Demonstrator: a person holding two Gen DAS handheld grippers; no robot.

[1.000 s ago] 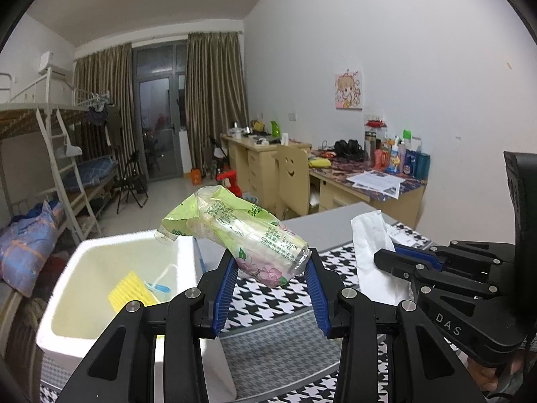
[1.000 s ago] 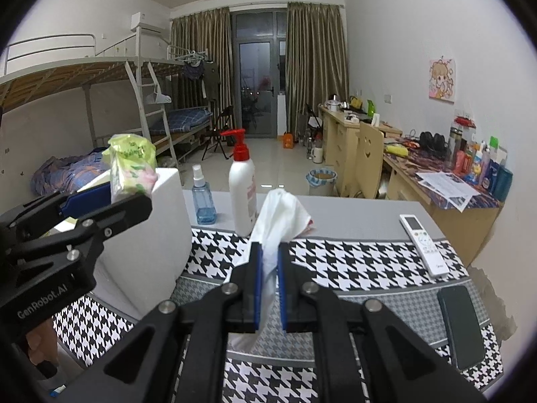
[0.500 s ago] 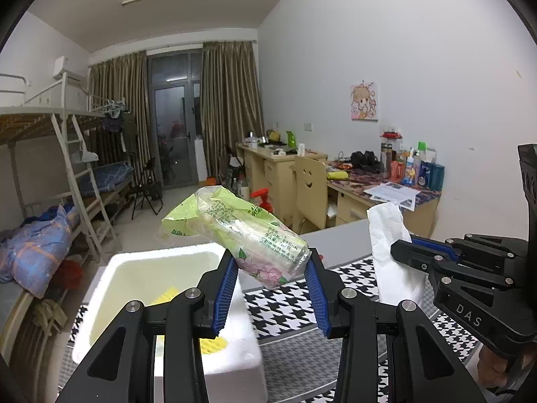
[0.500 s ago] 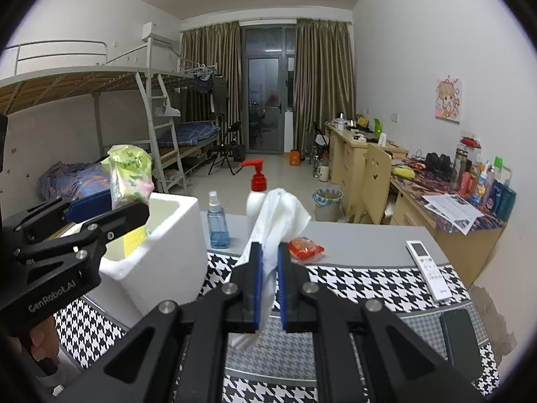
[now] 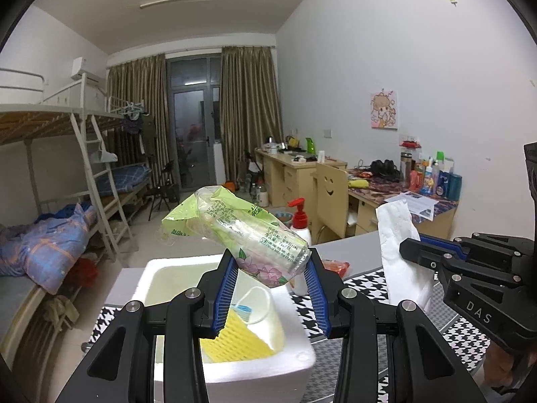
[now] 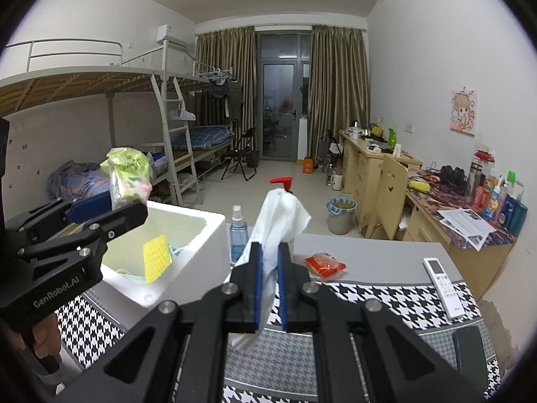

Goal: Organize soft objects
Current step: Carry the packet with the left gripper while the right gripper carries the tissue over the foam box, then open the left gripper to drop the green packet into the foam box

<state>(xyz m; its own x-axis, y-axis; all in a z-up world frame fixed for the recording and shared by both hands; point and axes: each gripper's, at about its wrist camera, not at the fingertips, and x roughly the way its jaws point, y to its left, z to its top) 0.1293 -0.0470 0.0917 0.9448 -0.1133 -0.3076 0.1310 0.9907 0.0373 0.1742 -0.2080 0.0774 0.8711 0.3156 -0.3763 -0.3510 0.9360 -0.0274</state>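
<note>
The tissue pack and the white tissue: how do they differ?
The tissue pack is green, plastic-wrapped and bulky; the white tissue is a bare, thin sheet. The left gripper holds the pack tilted; the right gripper pinches the tissue upright. Both are soft and lifted.

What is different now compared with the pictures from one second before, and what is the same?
Both claws rose and moved toward the white foam box: in the left view it went from the left edge to under the left claw. Nothing was grasped or released. The left claw still clamps the tissue pack, the right claw still the white tissue. The yellow sponge still lies in the box.
</note>
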